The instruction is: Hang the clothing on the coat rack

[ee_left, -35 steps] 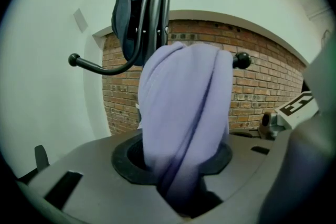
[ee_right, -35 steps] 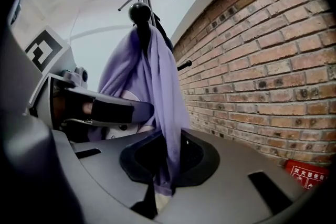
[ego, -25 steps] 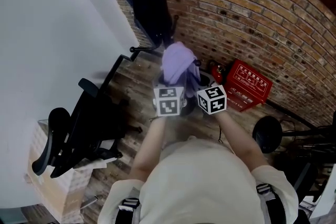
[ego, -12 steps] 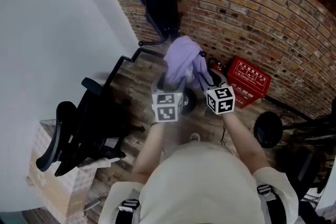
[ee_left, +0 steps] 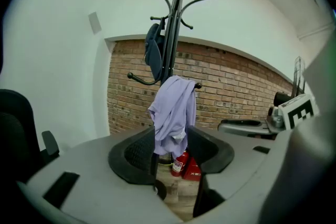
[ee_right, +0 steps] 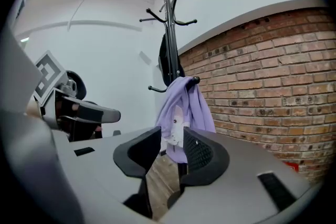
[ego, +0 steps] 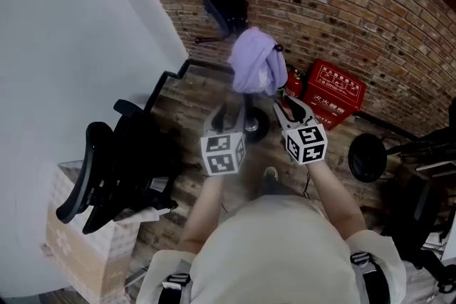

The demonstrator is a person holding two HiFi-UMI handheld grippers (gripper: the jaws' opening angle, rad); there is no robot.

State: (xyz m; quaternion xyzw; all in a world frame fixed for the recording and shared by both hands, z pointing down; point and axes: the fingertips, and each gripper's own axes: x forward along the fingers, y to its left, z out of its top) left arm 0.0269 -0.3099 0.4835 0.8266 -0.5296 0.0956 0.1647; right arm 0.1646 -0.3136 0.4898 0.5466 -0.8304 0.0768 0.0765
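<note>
Drawn back since earlier, the left tongs (ee_left: 176,152) and right tongs (ee_right: 167,157), just narrowing yet open and empty, face the purple shirt (ego: 256,67) hanging ahead on the coat rack (ee_left: 174,34); hanging seems done, only retreat remains.

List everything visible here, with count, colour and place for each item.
coat rack: one, black, in the corner by the brick wall
shirt: one, lilac, hanging on a lower hook of the coat rack
dark garment: one, navy or black, higher on the rack
box: one, red, on the floor against the wall
fire extinguisher: one, red, on the floor beside the box
office chair: one, black, left of the person
cardboard box: one, brown, lower left, beside the chair
left tongs: one, grey, held toward the shirt, jaws apart but just closing a little, nothing between them
right tongs: one, grey, beside the left, jaws apart but just closing a little, nothing between them
</note>
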